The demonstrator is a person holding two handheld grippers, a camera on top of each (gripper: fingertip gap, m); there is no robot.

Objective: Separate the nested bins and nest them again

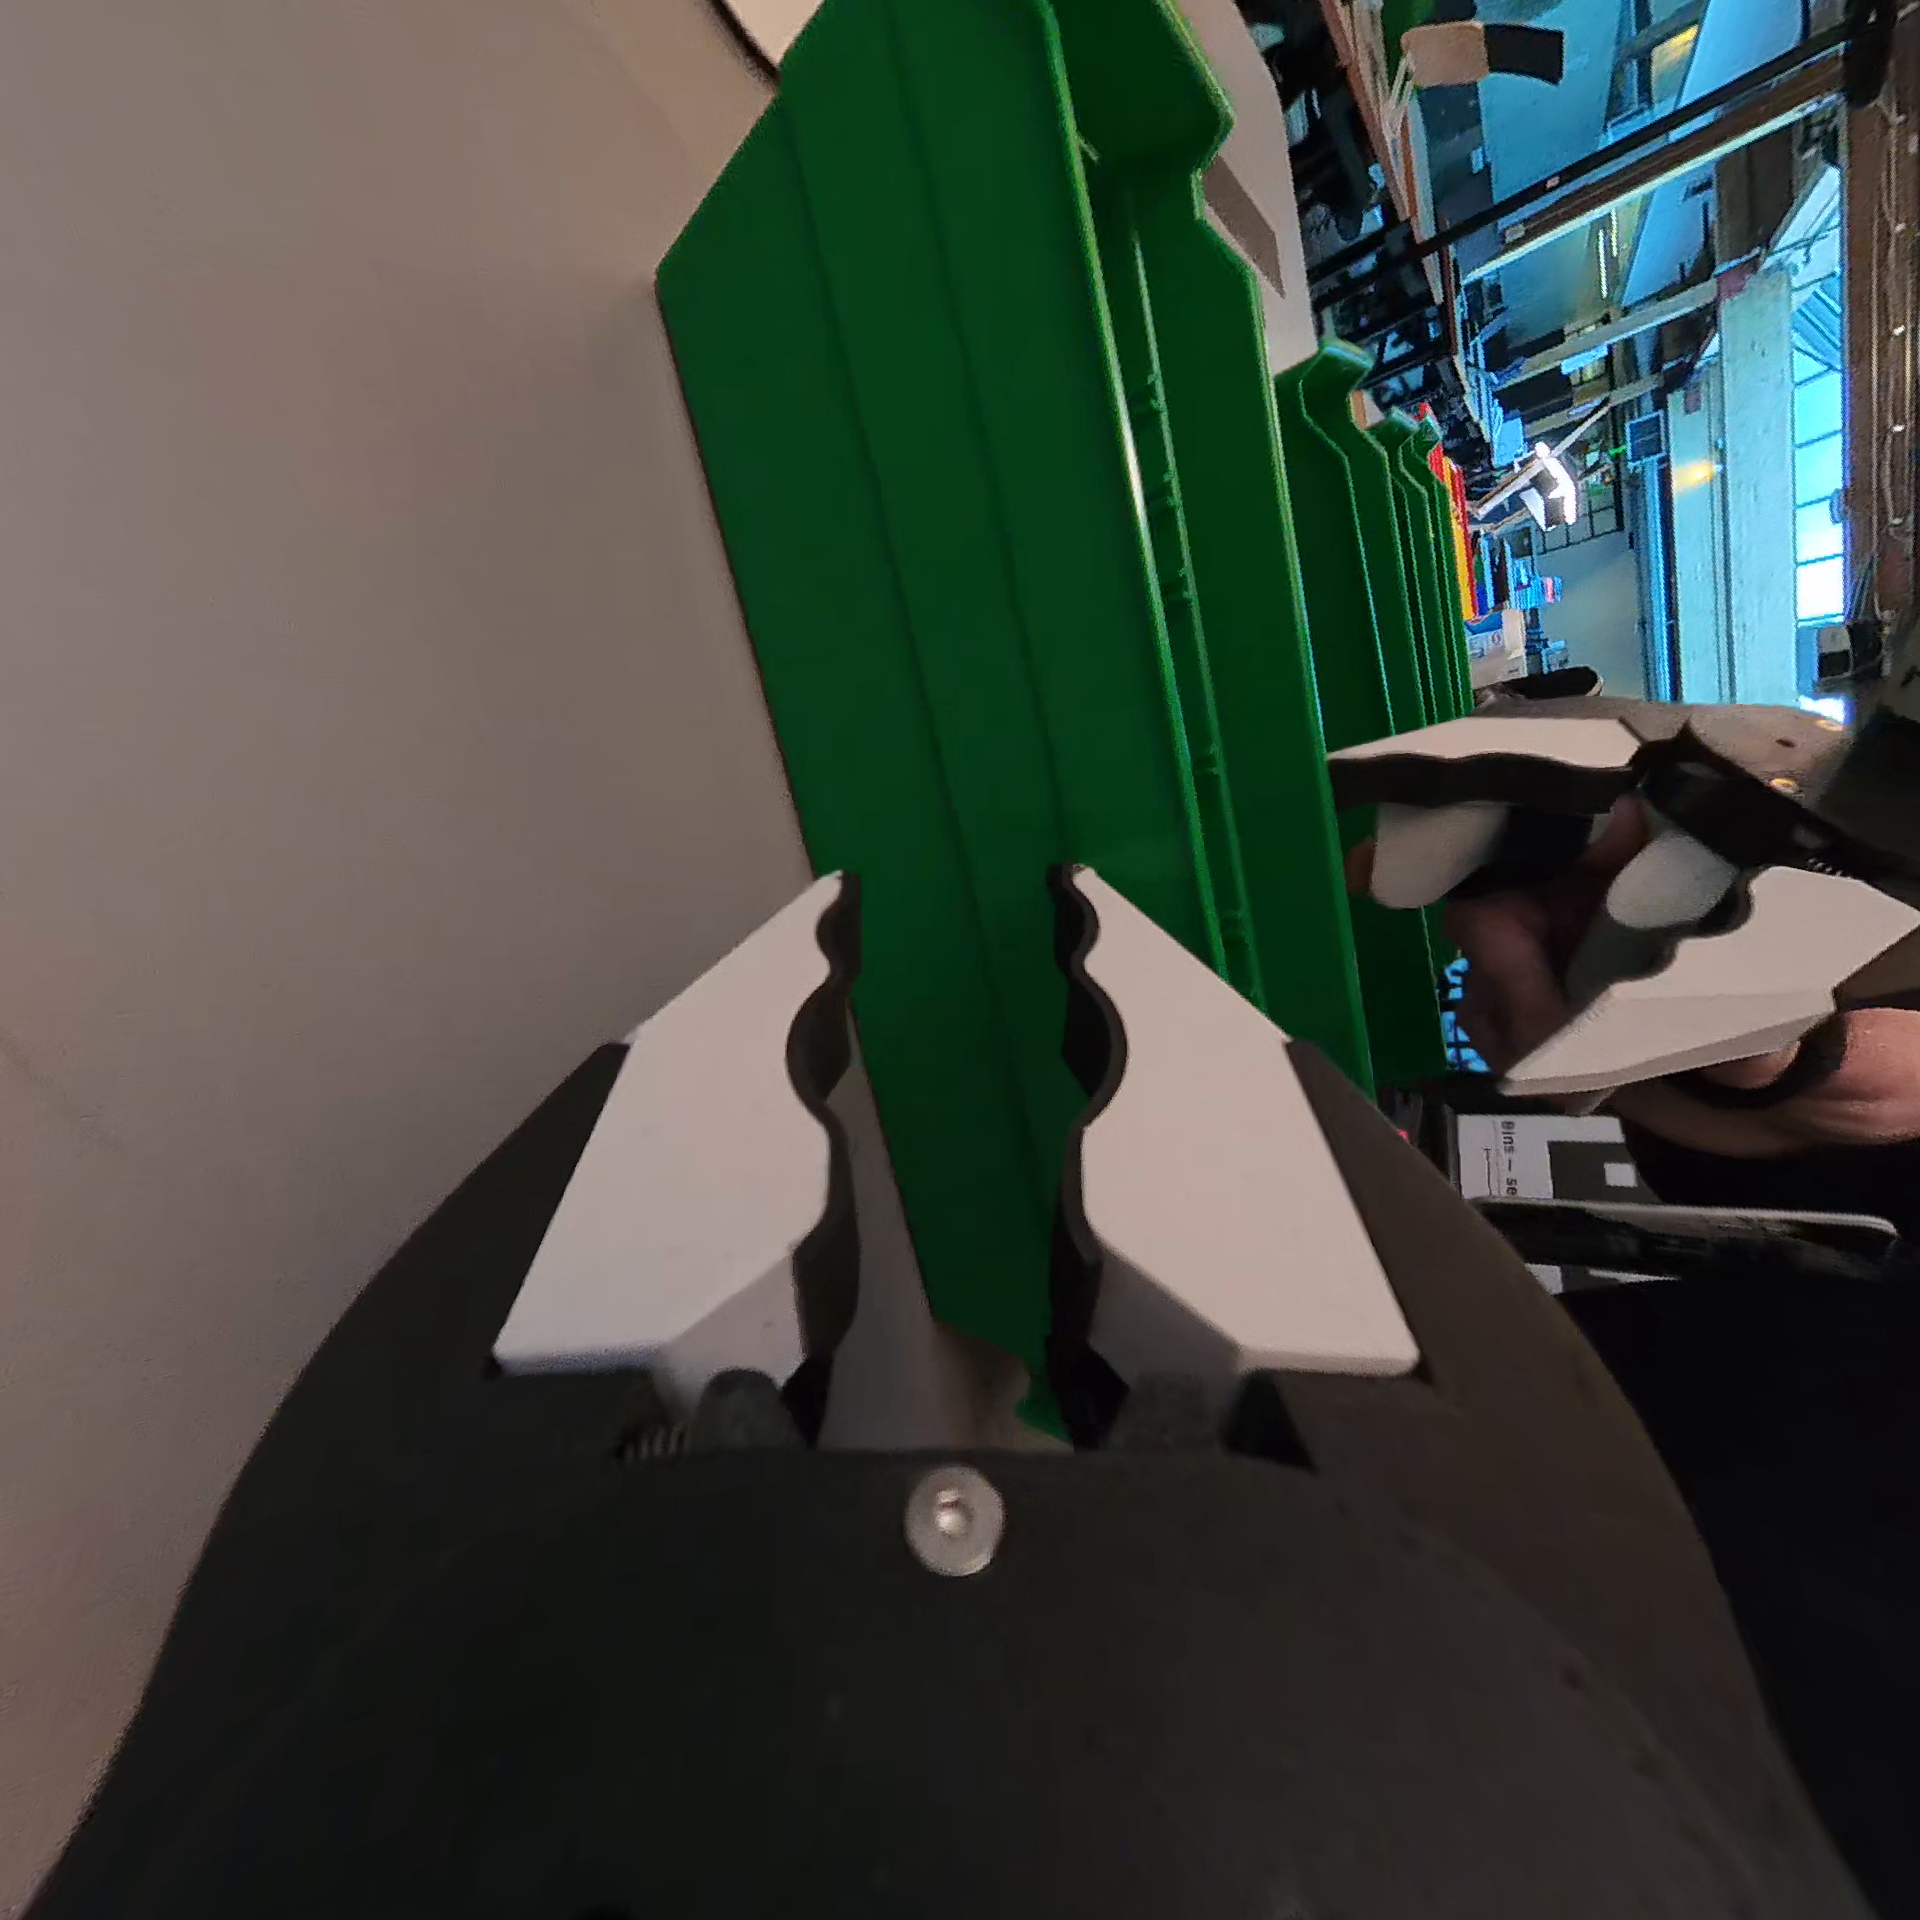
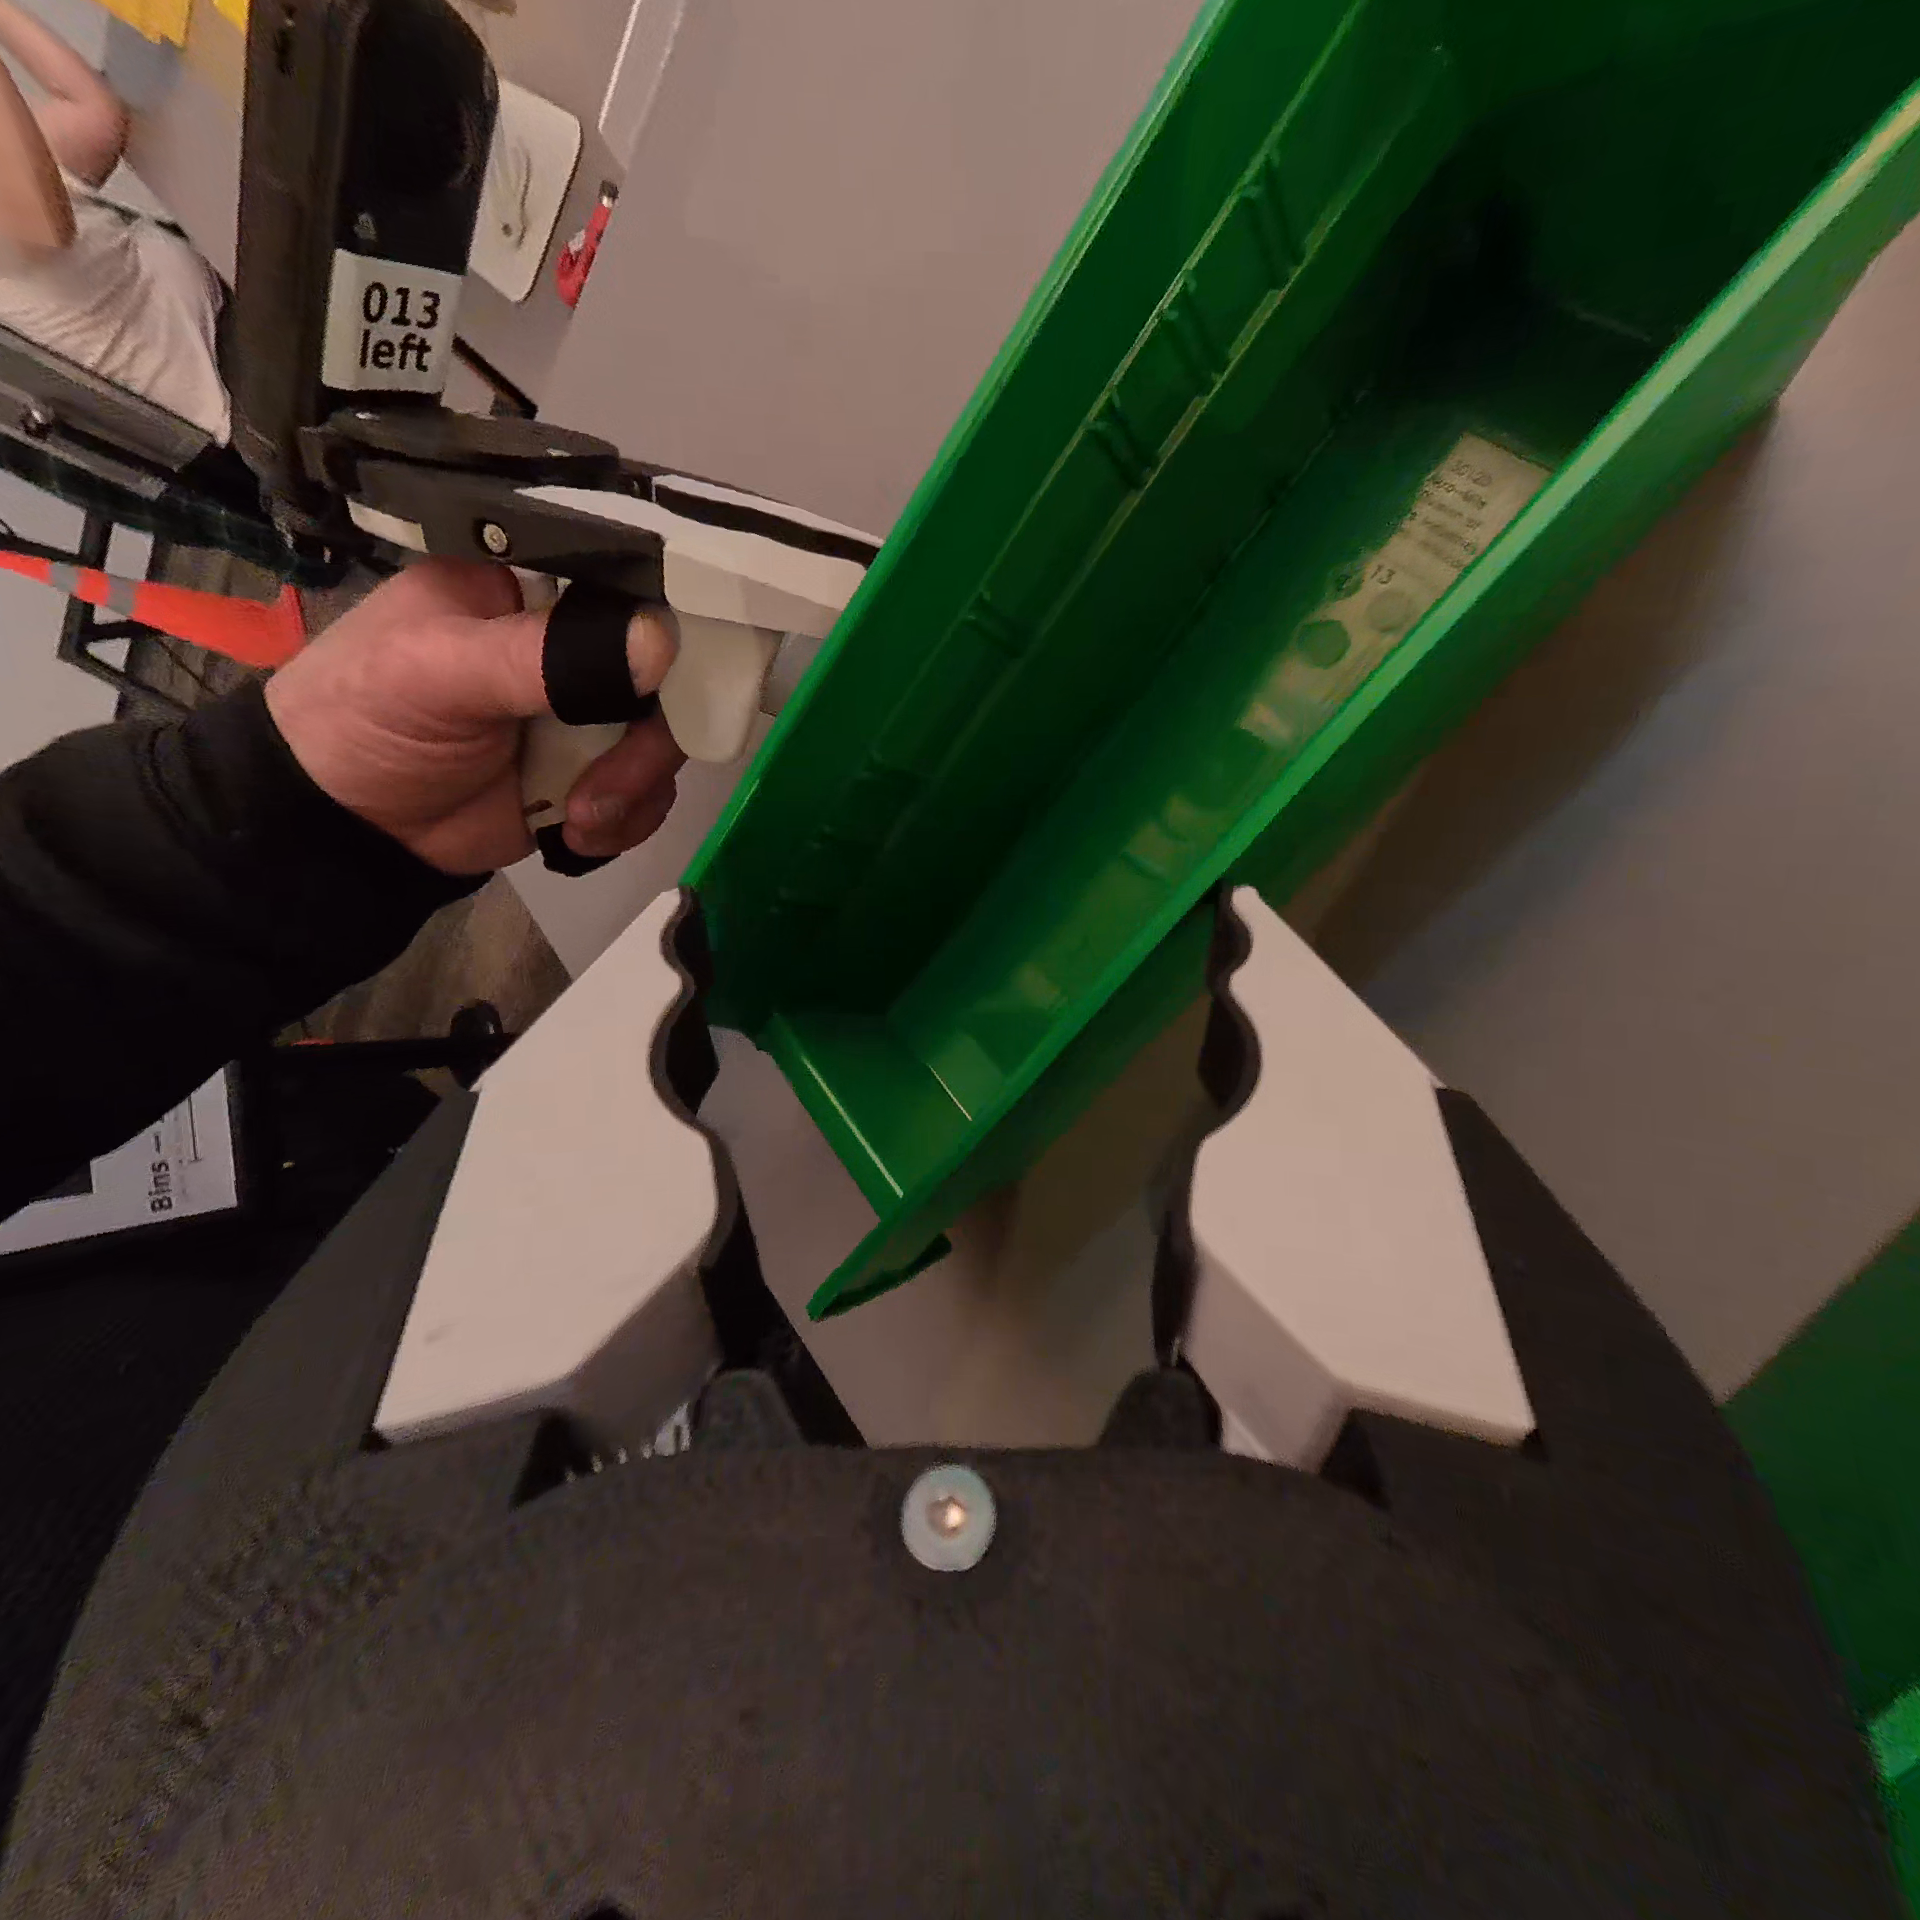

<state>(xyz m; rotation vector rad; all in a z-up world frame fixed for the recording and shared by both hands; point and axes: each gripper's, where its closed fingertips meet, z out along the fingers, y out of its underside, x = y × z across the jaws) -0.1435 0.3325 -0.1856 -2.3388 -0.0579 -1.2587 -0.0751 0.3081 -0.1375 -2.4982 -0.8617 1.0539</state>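
A long green bin [image 1: 987,520] is held tilted above the pale table [image 1: 312,623]. My left gripper [image 1: 951,894] is shut on one of its long side walls, with the wall running between the pads. In the right wrist view I look into the bin's open inside [image 2: 1351,520]; the left gripper [image 2: 748,566] clamps its left wall there. My right gripper [image 2: 961,904] is open wide, with the bin's near end between its fingers. It also shows open in the left wrist view [image 1: 1434,935], to the right of the bin.
A stack of more green bins [image 1: 1382,540] stands behind the held one, with red and yellow bins beyond. Another green bin [image 2: 1849,1455] shows at lower right. A printed sheet [image 2: 156,1174] lies at the table's edge. A workshop lies beyond the table.
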